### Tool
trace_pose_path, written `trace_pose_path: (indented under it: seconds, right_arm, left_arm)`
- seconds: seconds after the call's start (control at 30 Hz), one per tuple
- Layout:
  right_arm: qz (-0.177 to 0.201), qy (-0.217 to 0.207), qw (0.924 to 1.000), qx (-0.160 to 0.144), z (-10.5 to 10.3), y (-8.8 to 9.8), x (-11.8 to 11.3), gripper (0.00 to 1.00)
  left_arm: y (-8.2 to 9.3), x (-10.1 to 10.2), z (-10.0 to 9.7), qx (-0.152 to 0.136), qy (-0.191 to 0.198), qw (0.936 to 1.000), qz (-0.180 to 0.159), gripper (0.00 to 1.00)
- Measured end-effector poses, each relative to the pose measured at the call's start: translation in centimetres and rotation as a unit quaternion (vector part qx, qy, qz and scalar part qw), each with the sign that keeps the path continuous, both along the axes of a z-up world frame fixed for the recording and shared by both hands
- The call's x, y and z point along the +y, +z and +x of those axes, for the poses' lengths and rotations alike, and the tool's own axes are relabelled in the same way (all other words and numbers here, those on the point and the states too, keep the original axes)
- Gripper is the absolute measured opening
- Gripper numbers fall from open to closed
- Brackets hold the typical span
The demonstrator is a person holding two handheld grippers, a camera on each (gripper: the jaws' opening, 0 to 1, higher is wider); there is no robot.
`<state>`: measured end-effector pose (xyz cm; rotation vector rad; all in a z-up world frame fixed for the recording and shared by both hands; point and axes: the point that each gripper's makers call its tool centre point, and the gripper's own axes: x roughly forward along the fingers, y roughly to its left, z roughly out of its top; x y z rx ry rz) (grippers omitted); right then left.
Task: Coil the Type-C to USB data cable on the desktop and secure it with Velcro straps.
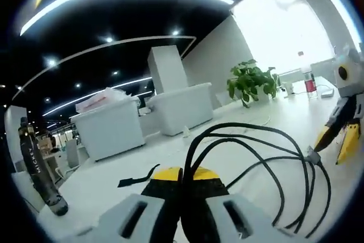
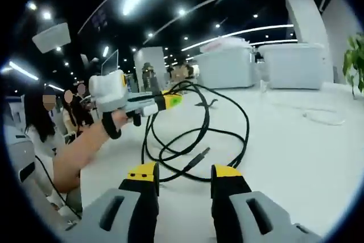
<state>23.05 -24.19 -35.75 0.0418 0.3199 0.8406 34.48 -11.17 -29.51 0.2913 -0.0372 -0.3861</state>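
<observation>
Left gripper view: a black strap (image 1: 138,176) lies on the white desk (image 1: 102,180); your left gripper (image 1: 181,176) clenches the looped cable (image 1: 267,163), held above the desk. Right gripper view: the cable's free plug (image 2: 197,157) dangles ahead of your right gripper (image 2: 185,172), whose jaws stand apart, grasping nothing.

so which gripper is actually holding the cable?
The left gripper: its yellow jaws are shut on the black cable, lifting the loops. The right gripper is open, jaws apart below the loops.
</observation>
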Motion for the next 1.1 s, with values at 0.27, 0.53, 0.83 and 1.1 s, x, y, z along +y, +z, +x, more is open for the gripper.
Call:
trace_pose_path:
  seconds: [0.27,0.53,0.83,1.1]
  right_arm:
    - [-0.014,-0.012,0.9996,-0.023,1.2,0.1,1.5,0.10]
    - [-0.079,-0.061,0.9839,-0.148,3.8,3.7,-2.0,0.04]
    - [-0.154,-0.078,0.9586,-0.226,6.5,5.4,-2.9,0.04]
    - [-0.125,-0.032,0.9642,-0.232,8.5,6.7,-0.5,0.04]
  left_arm:
    - [0.2,-0.4,-0.3,0.000,-0.014,0.9998,-0.011,0.06]
    - [0.4,-0.7,-0.5,0.000,-0.021,0.9994,-0.027,0.08]
    - [-1.9,-2.1,-0.7,0.048,-0.045,0.9976,-0.020,0.09]
    - [-4.5,-1.7,0.1,0.105,-0.034,0.9938,-0.009,0.09]
